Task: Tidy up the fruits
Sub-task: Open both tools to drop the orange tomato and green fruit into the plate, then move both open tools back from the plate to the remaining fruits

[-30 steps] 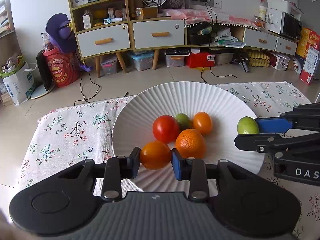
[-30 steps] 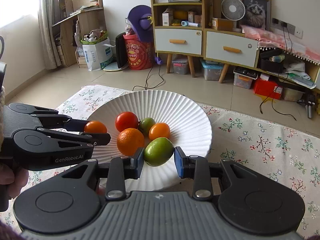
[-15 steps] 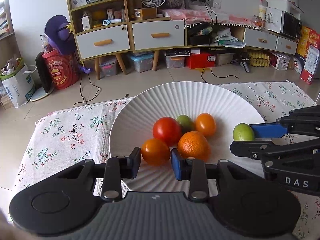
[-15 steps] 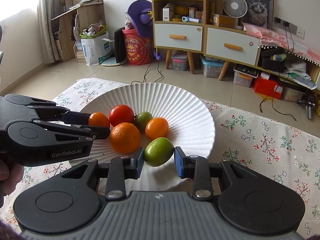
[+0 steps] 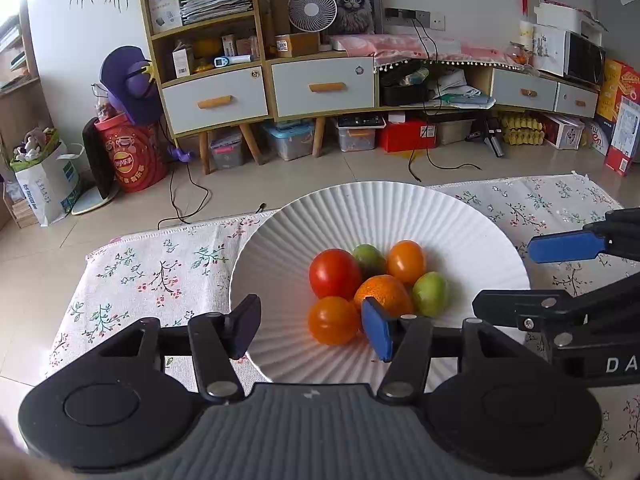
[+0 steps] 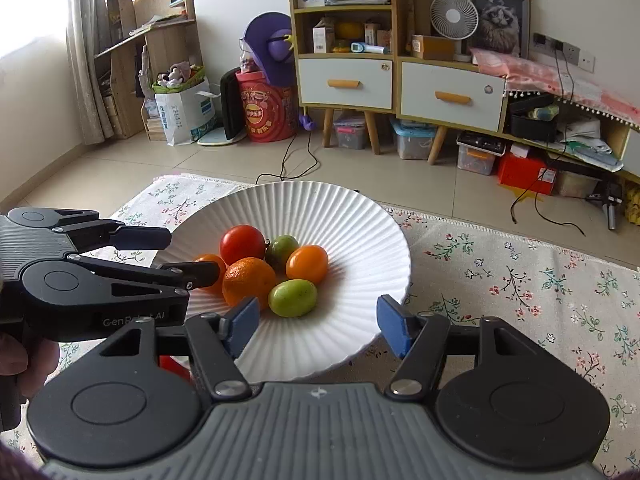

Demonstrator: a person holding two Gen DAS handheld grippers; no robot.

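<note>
A white fluted plate point(image 5: 460, 216) sits on a floral cloth point(image 5: 160, 272) and serves as the landmark. Six fruits cluster at its centre: a red tomato point(image 5: 335, 273), a dark green fruit point(image 5: 369, 256) behind it, an orange tomato point(image 5: 406, 261), a mandarin point(image 5: 384, 295), a light green fruit point(image 5: 431, 293) on the plate's right side, and a second orange tomato point(image 5: 333, 320) nearest the plate's front rim. The left gripper point(image 5: 314, 330) hovers over the front rim, its jaws opening, the second orange tomato lying free between them. The right gripper point(image 6: 318, 324) is over the plate's near edge, jaws likewise opening, with the light green fruit loose just beyond its fingertips.
</note>
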